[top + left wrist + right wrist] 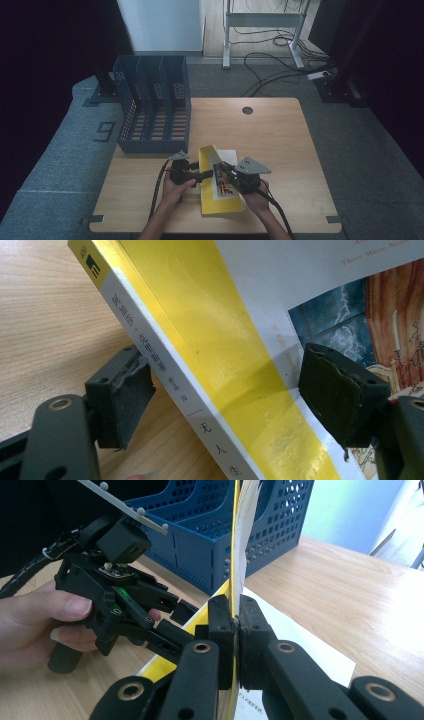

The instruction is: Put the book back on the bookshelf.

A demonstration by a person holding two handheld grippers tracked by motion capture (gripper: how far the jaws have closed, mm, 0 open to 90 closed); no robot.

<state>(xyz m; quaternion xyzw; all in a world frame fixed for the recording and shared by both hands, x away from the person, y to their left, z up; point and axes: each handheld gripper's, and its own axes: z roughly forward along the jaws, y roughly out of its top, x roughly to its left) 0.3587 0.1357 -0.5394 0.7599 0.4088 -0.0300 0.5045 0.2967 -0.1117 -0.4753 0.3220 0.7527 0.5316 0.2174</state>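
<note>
A yellow book (221, 199) lies near the table's front edge, its white spine (165, 375) printed with black characters. My right gripper (236, 625) is shut on the book's front cover (240, 540) and holds that thin sheet up on edge. My left gripper (232, 395) is open, with the spine side of the book between its jaws. One pad (122, 395) sits over the table beside the spine. The other pad (345, 395) is over the pictured page. In the high view the left gripper (202, 176) and the right gripper (223, 172) meet over the book.
A blue slotted file organizer (152, 105) stands at the table's back left, just behind the book. A white sheet (229, 156) lies under the book's far end. A round cable hole (247, 110) sits at the table's back edge. Cables cross the floor beyond.
</note>
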